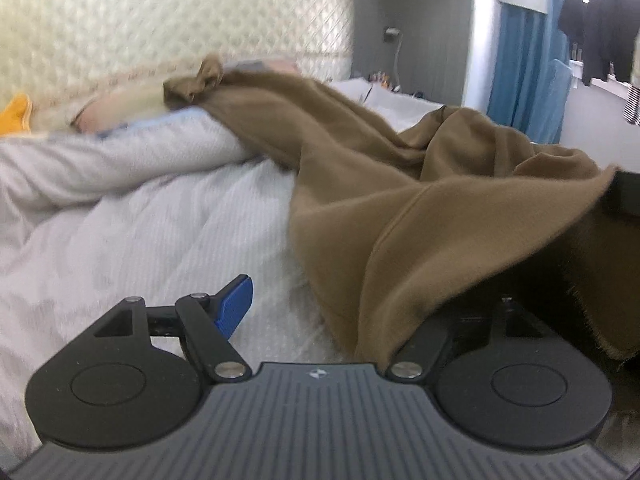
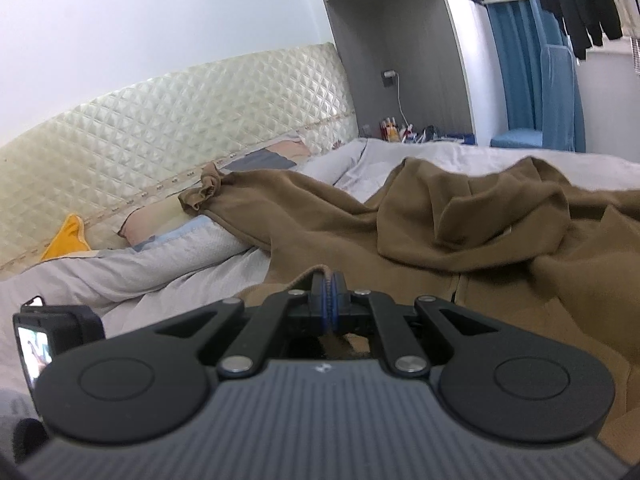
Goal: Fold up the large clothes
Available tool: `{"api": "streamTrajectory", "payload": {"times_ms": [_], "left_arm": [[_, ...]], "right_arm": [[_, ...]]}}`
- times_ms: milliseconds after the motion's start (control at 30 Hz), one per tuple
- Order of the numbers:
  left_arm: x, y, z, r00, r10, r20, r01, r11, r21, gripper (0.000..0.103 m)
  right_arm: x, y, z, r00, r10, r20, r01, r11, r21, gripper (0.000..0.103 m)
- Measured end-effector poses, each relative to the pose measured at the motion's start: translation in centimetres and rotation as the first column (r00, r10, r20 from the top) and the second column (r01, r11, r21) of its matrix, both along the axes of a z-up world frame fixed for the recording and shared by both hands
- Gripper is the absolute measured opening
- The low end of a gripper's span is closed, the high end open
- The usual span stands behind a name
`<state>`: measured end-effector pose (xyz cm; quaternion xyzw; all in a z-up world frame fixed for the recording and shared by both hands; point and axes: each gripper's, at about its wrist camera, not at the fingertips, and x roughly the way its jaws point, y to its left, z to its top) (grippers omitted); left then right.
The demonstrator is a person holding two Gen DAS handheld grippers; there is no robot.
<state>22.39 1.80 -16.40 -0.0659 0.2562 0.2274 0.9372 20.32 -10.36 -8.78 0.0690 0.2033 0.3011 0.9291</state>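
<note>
A large brown garment lies crumpled across the bed, one sleeve reaching up to the pillows. It also shows in the right wrist view. My left gripper is open; its left blue finger shows, while a lifted fold of the garment drapes over and hides the right finger. My right gripper is shut on an edge of the brown garment, its blue pads pressed together on the cloth. The left gripper's camera body shows at the left of the right wrist view.
The bed has a pale grey quilt and pillows against a cream quilted headboard. A yellow cloth lies by the headboard. A cluttered nightstand, blue curtains and hanging dark clothes are at the right.
</note>
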Motion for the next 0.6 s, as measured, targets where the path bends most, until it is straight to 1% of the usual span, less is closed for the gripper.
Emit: {"api": "streamTrajectory", "payload": {"times_ms": [67,100,167,200,267,333,367,400,467,533,600], "left_arm": [[-0.1,-0.8,0.3,0.999,-0.032,0.025,0.03,0.998,0.047,0.077],[-0.1,-1.1,0.4,0.999,-0.041,0.034,0.039,0.997,0.069,0.075],[-0.1,-1.4,0.7,0.998,-0.044,0.047,0.038,0.993,0.112,0.059],[-0.1,-1.2,0.8,0.998,-0.04,0.056,0.033,0.993,0.113,0.053],[-0.3,-0.6,1.1,0.997,-0.033,0.073,0.026,0.995,0.094,0.032],[-0.5,-0.1,1.5,0.996,-0.029,0.088,0.022,0.997,0.072,0.023],[-0.6,0.2,1.6,0.996,-0.027,0.091,0.022,0.998,0.055,0.02],[-0.7,0.5,1.7,0.995,-0.024,0.092,0.021,0.999,0.035,0.019],[-1.0,1.1,1.9,0.995,-0.015,0.095,0.014,1.0,0.002,0.017],[-1.2,1.4,2.0,0.995,-0.01,0.095,0.012,1.0,-0.021,0.017],[-1.4,1.5,2.0,0.996,-0.009,0.091,0.013,0.999,-0.039,0.017]], "right_arm": [[-0.1,0.1,-0.3,1.0,0.007,-0.006,-0.007,1.0,-0.007,0.005],[-0.2,0.3,-0.4,1.0,0.009,-0.008,-0.009,1.0,-0.012,0.005],[-0.4,0.6,-0.7,1.0,0.007,-0.009,-0.008,1.0,-0.029,0.005],[-0.5,0.8,-0.8,1.0,0.002,-0.005,-0.002,0.999,-0.044,0.006],[-0.6,1.0,-1.0,1.0,0.007,-0.008,-0.008,0.998,-0.06,0.007],[-0.7,1.5,-1.3,0.999,0.026,-0.022,-0.028,0.997,-0.075,0.007],[-0.9,1.8,-1.5,0.999,0.033,-0.023,-0.035,0.995,-0.093,0.013],[-1.3,2.3,-1.7,0.999,0.036,-0.011,-0.037,0.991,-0.129,0.016],[-2.2,3.2,-2.0,0.999,0.042,0.021,-0.037,0.976,-0.214,0.026],[-2.9,3.7,-2.5,0.998,0.05,0.037,-0.039,0.962,-0.269,0.031],[-3.4,3.8,-2.7,0.998,0.051,0.04,-0.037,0.953,-0.301,0.034]]}}
